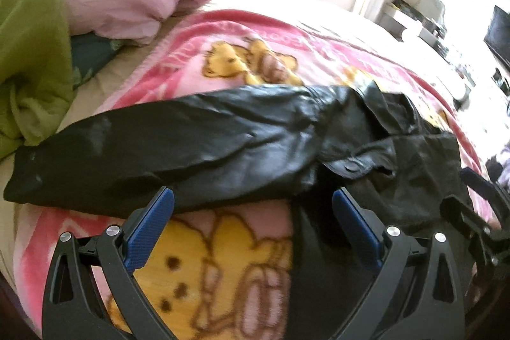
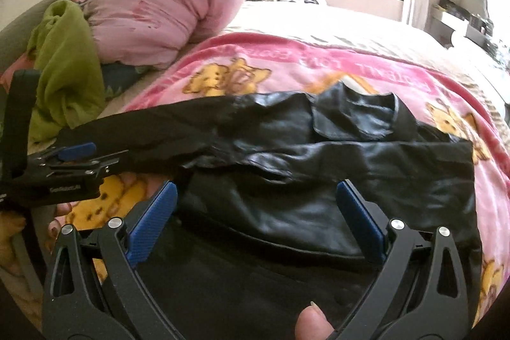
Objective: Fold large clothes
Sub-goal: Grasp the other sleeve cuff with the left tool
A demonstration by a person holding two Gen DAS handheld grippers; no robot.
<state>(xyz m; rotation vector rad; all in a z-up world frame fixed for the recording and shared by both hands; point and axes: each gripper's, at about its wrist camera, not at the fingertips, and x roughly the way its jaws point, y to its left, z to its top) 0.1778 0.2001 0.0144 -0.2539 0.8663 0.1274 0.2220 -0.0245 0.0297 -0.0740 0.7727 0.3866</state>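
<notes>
Black leather jacket (image 2: pixel 318 155) spread across the pink bear-print blanket (image 2: pixel 366 72), one sleeve (image 1: pixel 159 145) toward the green cloth (image 1: pixel 32 53). Left gripper (image 1: pixel 253 228) and right gripper (image 2: pixel 256 219): jaws wide apart above the jacket, gripping nothing.

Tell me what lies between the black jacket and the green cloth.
In the right wrist view, between black jacket and green cloth: bare beige sheet and pink blanket's edge.

Pale lettering ran along darker pink border band of pink fleece bear-print blanket (image 2: pixel 366 66), upside down, blurred, unreadable. Small white marking on black left hand-held gripper (image 2: pixel 65 189) body, illegible too.
</notes>
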